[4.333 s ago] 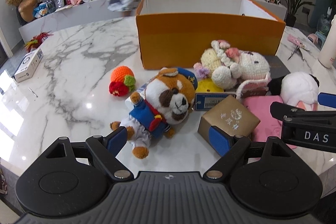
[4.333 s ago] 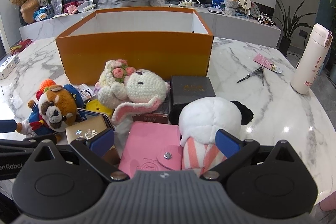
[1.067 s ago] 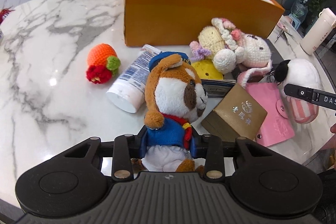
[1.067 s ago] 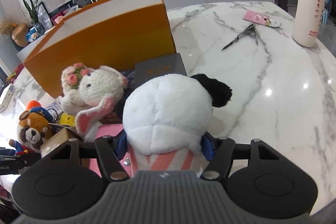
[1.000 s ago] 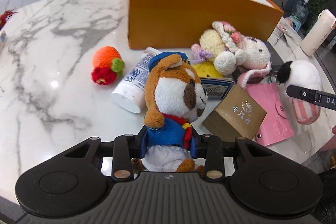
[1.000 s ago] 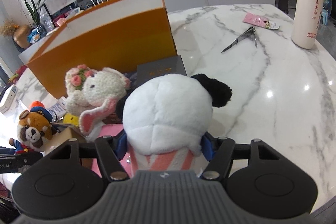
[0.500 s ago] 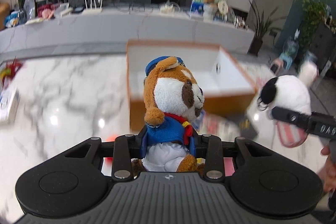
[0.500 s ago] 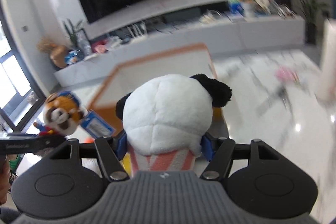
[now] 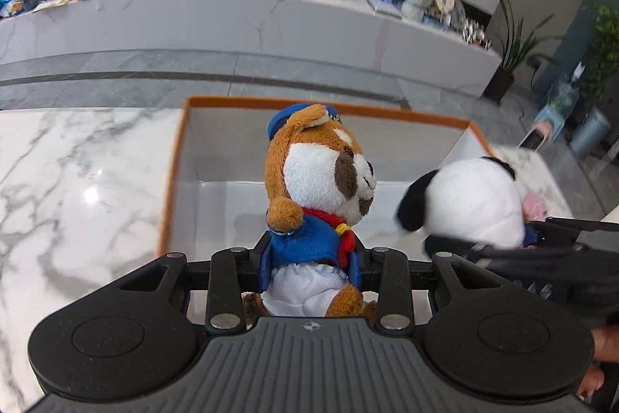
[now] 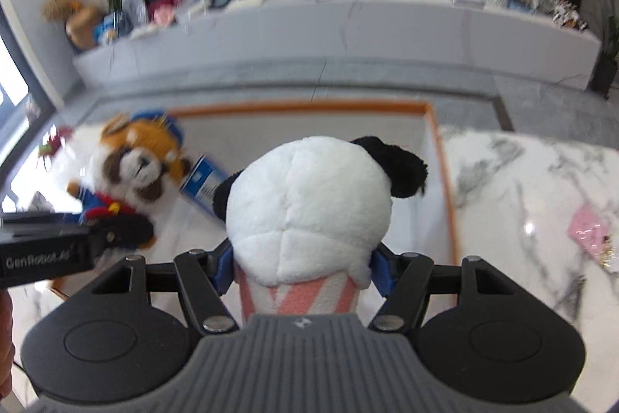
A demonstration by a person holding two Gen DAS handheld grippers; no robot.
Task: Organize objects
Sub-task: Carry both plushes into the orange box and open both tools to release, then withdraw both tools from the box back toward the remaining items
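Orange box (image 9: 174, 181) dead ahead of both tools, open at the top, white walls inside, white floor showing bare between the toys. Standing on the marble worktop (image 9: 77, 188), long side across the view. Nothing seen lying on the stretch of box floor in sight; the near part hidden behind the tools and the toys.

Left tool (image 9: 311, 268) clamped narrow on the red panda plush (image 9: 317, 181), blue pads pinching the blue jacket at the waist. Plush upright, blue cap on top, red scarf at the neck, face turned toward the right tool. Held up in the air over the open box, not touching it. Blue paper tag (image 10: 203, 183) dangling off its side, seen from the right wrist view.

Right tool (image 10: 301, 268) gripping the panda plush (image 10: 309, 204) at a wider spread, pads pressed into the base of the white head, above the pink-and-white striped body. Back of the head toward the camera, one black ear sticking out on the right. Also hanging over the box, just beside the red panda, the two toys near each other but apart.

Out past the right tool, beyond the box wall, pink packet (image 10: 590, 231) flat on the worktop. Beyond the worktop's far edge, grey floor, then a long white cabinet (image 9: 232, 22) with clutter on top.
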